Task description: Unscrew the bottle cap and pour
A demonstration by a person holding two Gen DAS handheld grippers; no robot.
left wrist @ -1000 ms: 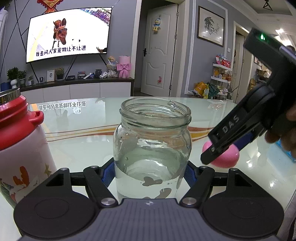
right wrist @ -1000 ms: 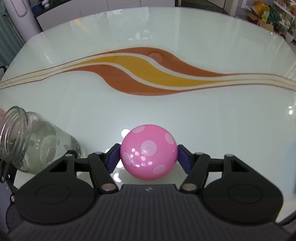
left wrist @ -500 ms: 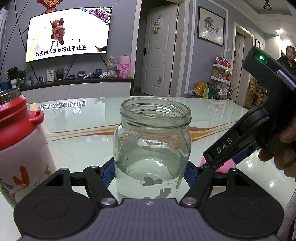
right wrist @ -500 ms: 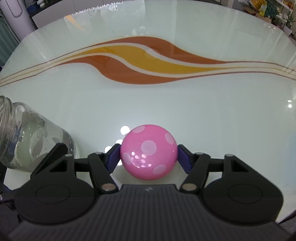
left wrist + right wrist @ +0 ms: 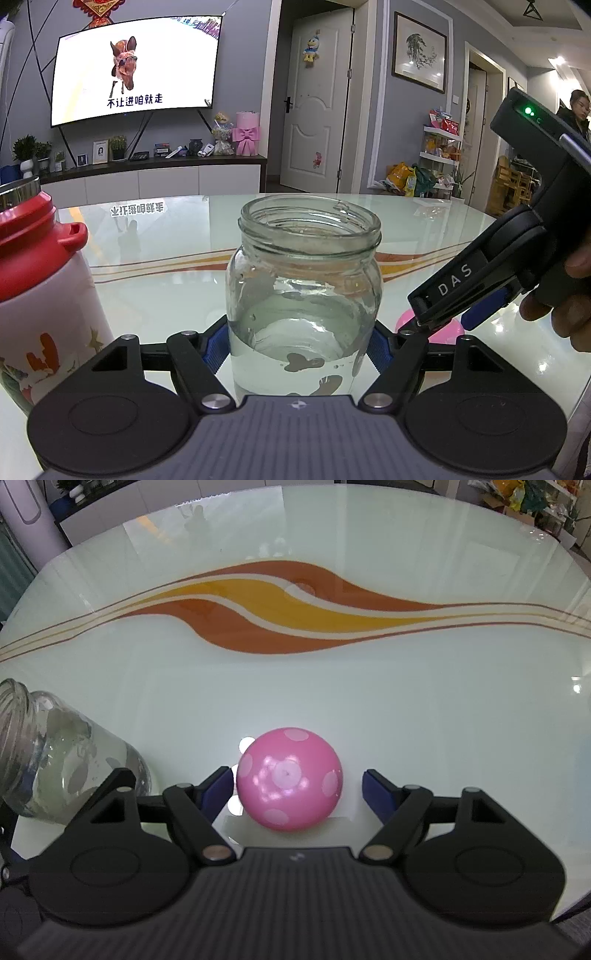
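A clear glass jar [image 5: 304, 291] with water in its lower half stands open-mouthed on the glass table. My left gripper [image 5: 297, 341] is shut on the jar's lower body. The jar also shows at the left of the right wrist view [image 5: 55, 760]. The pink dotted dome cap [image 5: 289, 778] rests on the table between the fingers of my right gripper [image 5: 297, 788], which is open, with gaps on both sides of the cap. The right gripper [image 5: 436, 317] shows from the side in the left wrist view, over the cap [image 5: 428, 328].
A red and white thermos bottle [image 5: 40, 295] with an open steel mouth stands just left of the jar. The glass table [image 5: 332, 686] has an orange and yellow wave pattern. A TV, cabinet and door lie beyond the far edge.
My right gripper lowered the pink cap onto the table and opened its fingers off it. The left gripper and jar have not moved.
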